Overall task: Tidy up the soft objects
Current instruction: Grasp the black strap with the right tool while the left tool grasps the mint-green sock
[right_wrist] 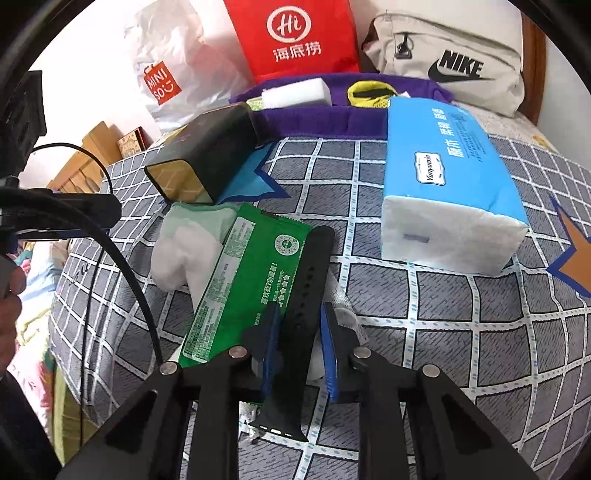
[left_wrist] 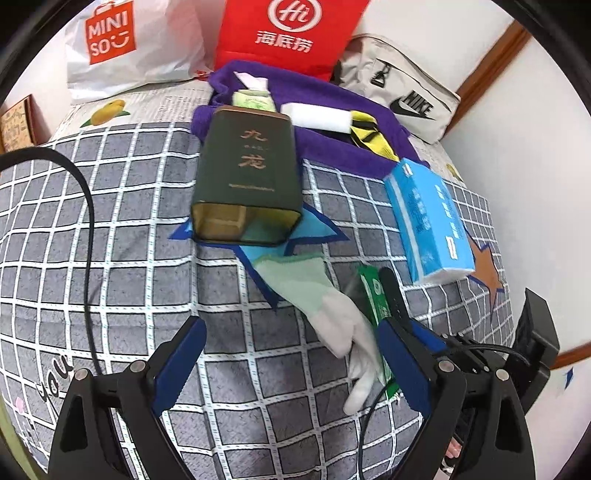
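Note:
A black watch strap (right_wrist: 301, 306) lies on a green snack packet (right_wrist: 243, 280) on the checked bedspread. My right gripper (right_wrist: 297, 325) is shut on the strap, blue pads against both its sides. A white and mint glove (right_wrist: 184, 251) lies under the packet; it also shows in the left wrist view (left_wrist: 325, 302). My left gripper (left_wrist: 291, 354) is open and empty above the bedspread, left of the glove. A dark green tin (left_wrist: 247, 173) lies on its side with its open end toward me. A blue tissue pack (right_wrist: 447, 177) lies to the right.
A purple cloth (left_wrist: 325, 122) at the back holds a white sponge (left_wrist: 317, 117), a yellow-black item (left_wrist: 369, 134) and a small pale green pack (left_wrist: 253, 100). Behind stand a red paper bag (left_wrist: 284, 33), a white Miniso bag (left_wrist: 118, 40) and a grey Nike bag (left_wrist: 406, 99). A black cable (left_wrist: 86, 236) hangs at left.

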Demonstrator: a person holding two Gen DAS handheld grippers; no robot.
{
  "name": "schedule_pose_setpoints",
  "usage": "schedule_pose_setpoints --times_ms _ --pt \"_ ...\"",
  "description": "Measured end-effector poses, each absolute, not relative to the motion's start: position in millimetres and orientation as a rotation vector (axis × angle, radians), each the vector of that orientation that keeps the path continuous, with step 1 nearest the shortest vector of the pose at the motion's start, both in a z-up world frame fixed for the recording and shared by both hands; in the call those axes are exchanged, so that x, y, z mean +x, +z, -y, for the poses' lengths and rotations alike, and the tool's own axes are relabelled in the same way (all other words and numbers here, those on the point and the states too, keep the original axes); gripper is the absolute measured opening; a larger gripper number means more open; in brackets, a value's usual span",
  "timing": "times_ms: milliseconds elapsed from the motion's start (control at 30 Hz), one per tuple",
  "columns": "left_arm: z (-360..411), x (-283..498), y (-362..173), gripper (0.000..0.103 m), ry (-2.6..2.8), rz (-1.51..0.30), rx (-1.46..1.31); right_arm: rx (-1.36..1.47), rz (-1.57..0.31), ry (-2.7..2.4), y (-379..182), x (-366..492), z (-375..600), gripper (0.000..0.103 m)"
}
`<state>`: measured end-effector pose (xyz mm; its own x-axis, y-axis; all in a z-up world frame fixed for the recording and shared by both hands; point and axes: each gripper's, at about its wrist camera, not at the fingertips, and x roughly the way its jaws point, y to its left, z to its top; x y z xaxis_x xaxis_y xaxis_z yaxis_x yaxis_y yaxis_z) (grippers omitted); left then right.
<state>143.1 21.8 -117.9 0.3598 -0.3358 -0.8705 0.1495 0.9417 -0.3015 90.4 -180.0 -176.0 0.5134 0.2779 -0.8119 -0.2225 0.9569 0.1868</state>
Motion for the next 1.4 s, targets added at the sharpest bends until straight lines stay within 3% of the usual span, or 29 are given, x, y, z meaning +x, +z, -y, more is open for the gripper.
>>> schedule_pose_setpoints --times_ms 600,700,767,1100,1167,1400 --pt "-7.1 134.2 -134.4 0.094 -0.376 -1.195 -0.183 -0.014 -0.839 0.264 -184.3 71.1 168.7 0.023" --pt "-6.7 134.0 -138.6 0.094 -0.37 -1.207 -0.184 0.016 -0.856 0.27 -183.4 73.3 173.1 0.021" --pt "-5.4 133.5 -140.6 0.094 -0.377 -1.212 -0.173 0.012 -0.868 0.279 -180.0 73.3 175.0 0.013" --pt "-6.1 133.1 -148.0 0.094 -0.379 -1.2 -0.141 -0.049 -0.846 0.279 -160.5 54.0 175.7 0.01" --pt "-5.5 133.0 -149.6 0.094 -0.383 -1.195 -0.137 -0.059 -0.85 0.281 -157.9 51.9 176.4 0.003" --pt "3.8 141.6 -152.0 0.093 -0.428 -1.179 -0.181 -0.015 -0.883 0.283 -168.8 59.2 185.4 0.003"
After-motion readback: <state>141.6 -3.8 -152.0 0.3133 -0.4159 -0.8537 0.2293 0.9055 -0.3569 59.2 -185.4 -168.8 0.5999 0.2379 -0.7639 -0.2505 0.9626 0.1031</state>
